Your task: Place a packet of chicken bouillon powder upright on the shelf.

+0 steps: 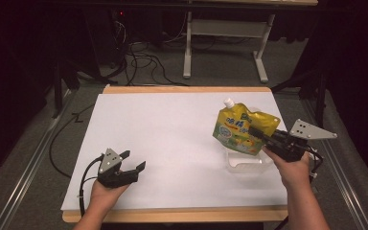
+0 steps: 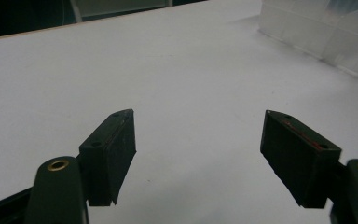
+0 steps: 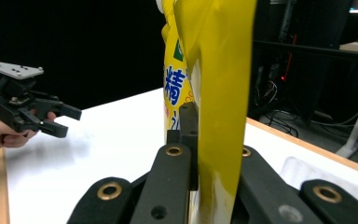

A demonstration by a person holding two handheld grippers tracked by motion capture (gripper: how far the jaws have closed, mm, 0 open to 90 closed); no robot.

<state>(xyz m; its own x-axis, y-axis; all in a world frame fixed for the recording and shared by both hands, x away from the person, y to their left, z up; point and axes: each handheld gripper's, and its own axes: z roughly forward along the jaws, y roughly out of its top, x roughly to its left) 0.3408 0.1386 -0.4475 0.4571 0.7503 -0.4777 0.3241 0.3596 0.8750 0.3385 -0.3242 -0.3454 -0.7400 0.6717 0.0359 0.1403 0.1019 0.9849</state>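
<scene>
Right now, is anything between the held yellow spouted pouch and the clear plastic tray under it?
Nothing visible. The right gripper is shut on the yellow spouted pouch, which hangs above the clear plastic tray; what shows of the tray looks empty. The open left gripper sits far across the white table.

Yellow pouch: blue Chinese character "精" on its front, just above the clamping jaws, right gripper view. Rest of the pouch print too blurred to read.

table: white top, wood edge | floor cables | desk frame
</scene>
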